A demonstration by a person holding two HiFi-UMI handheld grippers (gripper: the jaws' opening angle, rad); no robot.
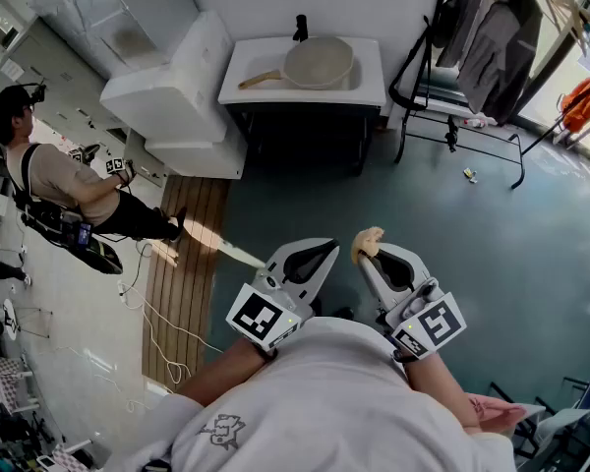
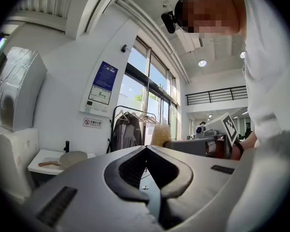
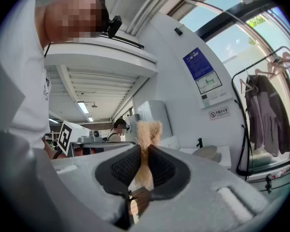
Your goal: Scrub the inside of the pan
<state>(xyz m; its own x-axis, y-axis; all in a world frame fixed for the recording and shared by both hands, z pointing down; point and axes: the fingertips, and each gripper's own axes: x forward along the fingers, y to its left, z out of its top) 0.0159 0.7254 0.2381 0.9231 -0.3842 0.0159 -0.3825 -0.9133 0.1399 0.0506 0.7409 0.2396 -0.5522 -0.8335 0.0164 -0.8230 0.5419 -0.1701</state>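
A pale pan with a wooden handle rests on the white sink stand far ahead by the wall; it also shows small in the left gripper view as the pan and in the right gripper view as the pan. My left gripper is held close to my chest, jaws shut with nothing between them. My right gripper is beside it, shut on a tan scrub sponge whose fluffy top sticks out above the jaws as the sponge. Both grippers are well away from the pan.
A white foam box stack stands left of the sink. A clothes rack with hanging garments is to its right. A seated person is at the left beside a wooden deck strip with a cable. Teal floor lies between me and the sink.
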